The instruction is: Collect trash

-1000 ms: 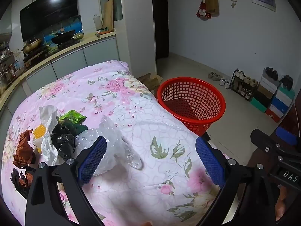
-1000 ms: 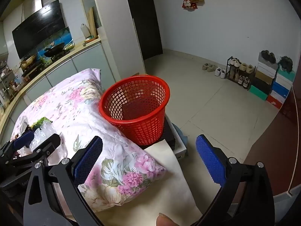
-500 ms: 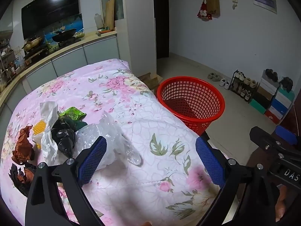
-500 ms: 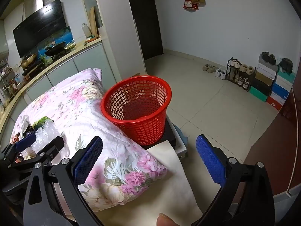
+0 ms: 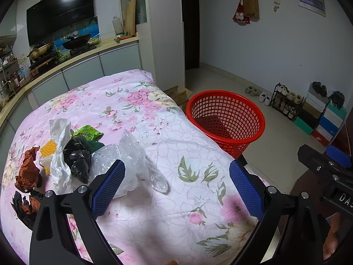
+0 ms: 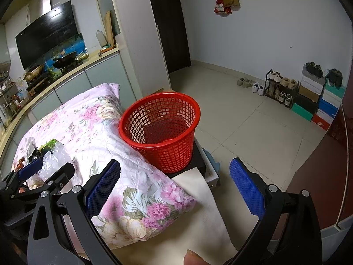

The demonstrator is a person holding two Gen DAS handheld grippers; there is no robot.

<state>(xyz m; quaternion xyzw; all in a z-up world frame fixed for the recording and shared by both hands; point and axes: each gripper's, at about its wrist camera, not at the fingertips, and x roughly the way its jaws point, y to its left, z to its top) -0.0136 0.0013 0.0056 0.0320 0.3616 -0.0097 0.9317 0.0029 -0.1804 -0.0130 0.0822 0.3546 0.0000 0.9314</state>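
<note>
On the far left of the floral quilt (image 5: 141,110) lies the trash, all in one cluster: crumpled brown paper (image 5: 28,172), a white bag (image 5: 58,152) over something yellow, a black plastic bag (image 5: 77,161), a green wrapper (image 5: 87,132) and, nearest the tool, a clear plastic bag (image 5: 130,154). Nothing seems to be collected yet, so the step in hand looks like the approach for the first pick.

The left gripper (image 5: 176,183) hovers just above the quilt with its jaws spread wide and empty; its left pad overlaps the edge of the clear plastic bag in the view, though whether it touches cannot be told. The next move calls for shifting left so the bag sits between the pads, then closing on a bunched fold, since thin film may slip or drag its neighbours along.

Further right, the red basket (image 5: 227,119) stands beside the quilt's edge, mouth up and apparently empty. The right gripper (image 6: 174,183) is also wide open, holding nothing, near the basket above a cream cloth (image 6: 198,209).

Beyond are a kitchen counter, a shoe rack (image 6: 279,88) and stacked boxes, all well apart; nothing blocks the path to the basket.
</note>
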